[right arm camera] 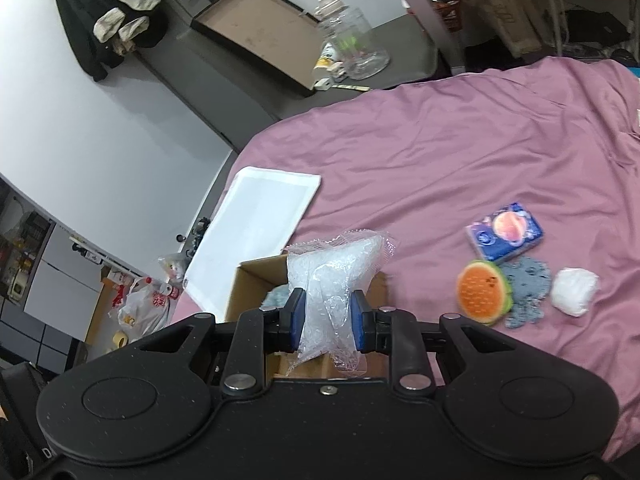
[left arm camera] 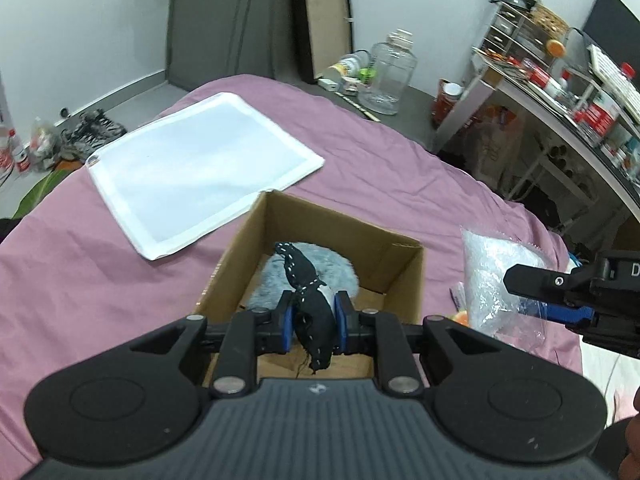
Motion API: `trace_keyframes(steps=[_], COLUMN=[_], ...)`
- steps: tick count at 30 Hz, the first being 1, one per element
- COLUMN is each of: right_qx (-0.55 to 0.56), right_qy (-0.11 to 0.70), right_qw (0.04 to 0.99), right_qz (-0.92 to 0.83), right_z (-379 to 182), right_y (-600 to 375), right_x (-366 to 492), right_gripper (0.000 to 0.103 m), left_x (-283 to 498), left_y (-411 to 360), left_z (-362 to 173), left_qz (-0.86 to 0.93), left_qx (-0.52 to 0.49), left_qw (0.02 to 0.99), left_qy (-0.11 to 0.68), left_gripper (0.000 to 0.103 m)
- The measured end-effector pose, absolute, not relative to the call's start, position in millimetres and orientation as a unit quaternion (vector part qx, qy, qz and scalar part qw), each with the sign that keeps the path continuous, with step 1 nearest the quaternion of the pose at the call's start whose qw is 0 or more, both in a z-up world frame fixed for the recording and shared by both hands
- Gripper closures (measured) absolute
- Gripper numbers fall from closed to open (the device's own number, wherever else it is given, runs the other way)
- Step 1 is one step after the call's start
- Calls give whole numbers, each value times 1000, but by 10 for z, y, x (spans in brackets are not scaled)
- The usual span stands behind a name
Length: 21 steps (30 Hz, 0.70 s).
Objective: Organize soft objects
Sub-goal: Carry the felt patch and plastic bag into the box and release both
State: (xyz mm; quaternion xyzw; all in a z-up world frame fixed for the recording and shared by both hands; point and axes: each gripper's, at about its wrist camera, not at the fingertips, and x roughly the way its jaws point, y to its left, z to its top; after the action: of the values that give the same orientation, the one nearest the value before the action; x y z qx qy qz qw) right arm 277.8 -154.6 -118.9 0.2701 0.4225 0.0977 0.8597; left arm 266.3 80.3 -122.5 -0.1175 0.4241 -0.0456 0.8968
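Note:
An open cardboard box (left arm camera: 400, 258) sits on the pink bed sheet (left arm camera: 80, 272). Inside it lies a fluffy grey-blue soft piece (left arm camera: 340, 270). My left gripper (left arm camera: 313, 322) is shut on a black stitched cloth toy (left arm camera: 316, 316), held over the box. My right gripper (right arm camera: 328, 322) is shut on a clear plastic bag of white filling (right arm camera: 332, 276), held above the box (right arm camera: 248, 284); that bag (left arm camera: 492, 276) and the right gripper (left arm camera: 556, 300) show right of the box in the left wrist view.
A white flat cloth (left arm camera: 200, 172) lies beyond the box. On the sheet to the right lie a burger-shaped toy (right arm camera: 482, 294), a tissue pack (right arm camera: 506, 230), a grey knitted piece (right arm camera: 526, 292) and a white ball (right arm camera: 574, 290). A cluttered desk (left arm camera: 560, 92) stands far right.

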Motion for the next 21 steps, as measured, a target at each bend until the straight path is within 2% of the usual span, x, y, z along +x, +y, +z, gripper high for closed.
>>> trace_keyframes(steps=[8,11,13,14,15,16,21], right_qx=[270,273,282,289,292,292,284], right_qy=[425,420,424,425,425,423,419], right_qw=[857,858,853,850,849,851,857], right_qz=[110,111,113,115,115,109,95], right_z=[-1174,-1165,-1185,-1201,-1208,-1211,-1224], right_y=[-1266,-1198,-1180,-1182,-1184,-1195,-1329], right_x=[2921,2970,3016,3030,3035,3029,2955], right_gripper=[79,77,75,69,57,52,50], left_x=[2696,2690,2690,2692,2695,2698,2710], left_y=[932,943,935,946,958,969,968], left_z=[-1289,-1277,-1262,-1257,-1254,-1247,-1218], left_qz=[-31,-30,-29,-30,-32,-31,-29], left_qx=[-133,-130,-128,-133,-137,-141,-155], left_qw=[894,898,900,900,901,901,903], left_qy=[426,419,417,414,411,408,400], left_gripper=[84,80,70,66,58,53,46])
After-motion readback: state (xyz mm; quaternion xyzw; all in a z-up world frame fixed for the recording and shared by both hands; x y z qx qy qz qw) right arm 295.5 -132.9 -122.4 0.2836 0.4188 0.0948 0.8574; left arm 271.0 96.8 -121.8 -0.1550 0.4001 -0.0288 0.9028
